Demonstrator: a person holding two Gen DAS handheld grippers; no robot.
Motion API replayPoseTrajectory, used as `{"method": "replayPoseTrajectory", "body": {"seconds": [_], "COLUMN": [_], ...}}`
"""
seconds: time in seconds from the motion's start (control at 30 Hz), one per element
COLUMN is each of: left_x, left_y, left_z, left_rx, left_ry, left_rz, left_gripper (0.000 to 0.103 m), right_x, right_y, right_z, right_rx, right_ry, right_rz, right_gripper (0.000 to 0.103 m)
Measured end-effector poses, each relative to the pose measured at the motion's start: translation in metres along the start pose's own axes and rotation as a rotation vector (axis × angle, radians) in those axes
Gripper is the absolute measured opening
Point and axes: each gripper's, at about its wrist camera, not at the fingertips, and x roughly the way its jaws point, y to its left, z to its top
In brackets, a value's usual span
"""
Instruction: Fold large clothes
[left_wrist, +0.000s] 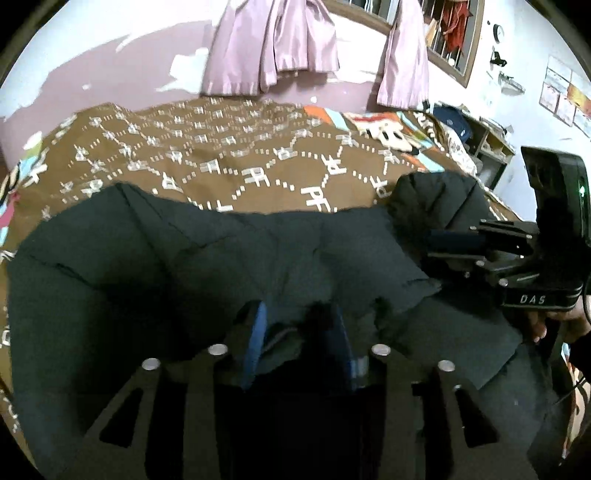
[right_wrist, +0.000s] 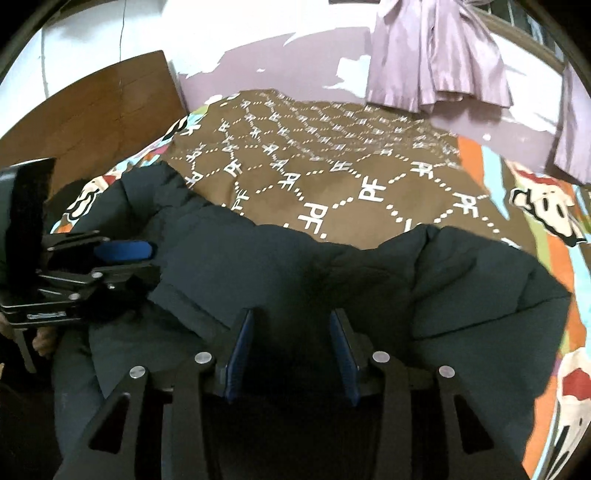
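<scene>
Dark padded jacket (left_wrist: 221, 266) lies spread on the patterned bedspread (left_wrist: 221, 155), directly ahead of both grippers. Left gripper (left_wrist: 299, 317): fingers apart, dark fabric bunched between them. Right gripper (right_wrist: 291, 325): fingers apart, resting over the jacket.

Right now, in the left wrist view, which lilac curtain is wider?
The left curtain, bunched in several folds. The right curtain, beside the barred window, is one narrow strip.

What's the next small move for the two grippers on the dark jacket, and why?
Probably close the right gripper on the jacket edge: its jaws stand open over the fabric. Whether the left gripper already pinches any fabric is unclear. Both sit at the near hem, ready to fold toward the brown blanket.
</scene>
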Motion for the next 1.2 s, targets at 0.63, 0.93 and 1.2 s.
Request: {"method": "replayPoseTrajectory", "body": {"seconds": [0.63, 0.93, 1.2], "left_x": [-0.059, -0.076, -0.084], "left_y": [0.002, 0.006, 0.005], "left_z": [-0.002, -0.014, -0.029], "left_rx": [-0.089, -0.089, -0.081], "left_ry": [-0.203, -0.263, -0.288], "left_rz": [0.048, 0.074, 0.08], "left_gripper": [0.087, 0.095, 0.096], "right_x": [-0.039, -0.044, -0.066], "right_y": [0.013, 0.011, 0.009], "right_z": [-0.005, -0.012, -0.026], "right_rx": [0.02, 0.044, 0.097], "right_ry": [-0.097, -0.167, -0.232], "right_rz": [0.006, 0.012, 0.011], "right_gripper": [0.084, 0.085, 0.094]}}
